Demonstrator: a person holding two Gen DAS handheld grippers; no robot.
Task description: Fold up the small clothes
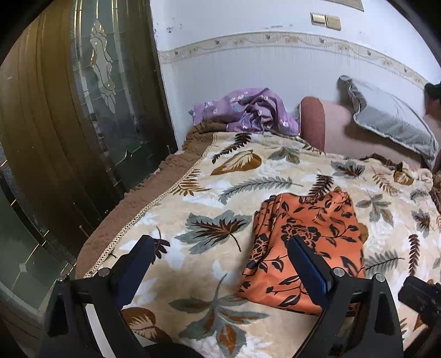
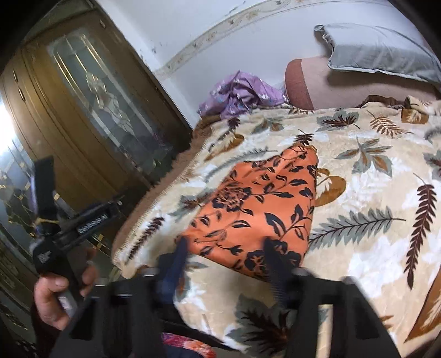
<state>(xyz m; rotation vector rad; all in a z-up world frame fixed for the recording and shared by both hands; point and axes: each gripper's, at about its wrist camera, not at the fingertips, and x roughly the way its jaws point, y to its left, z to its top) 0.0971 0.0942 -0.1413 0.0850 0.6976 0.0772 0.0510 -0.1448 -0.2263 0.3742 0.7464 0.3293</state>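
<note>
Both tongs, left (image 1: 220,247) and right (image 2: 224,245), are hovering wide open and empty over the orange cloth (image 1: 306,236), which needs pinching at its near corners.

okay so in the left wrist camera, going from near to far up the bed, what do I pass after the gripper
left gripper → folded orange floral garment on the leaf-print blanket → crumpled purple cloth at the far edge → white wall with two switches.

Leaf-print blanket (image 1: 193,220) covering bed; grey pillow (image 1: 386,115) leaning on pink bolster (image 1: 330,129); purple cloth (image 1: 248,110) bunching by wall; glass-fronted, probably wardrobe, door (image 1: 104,91) standing left.
</note>
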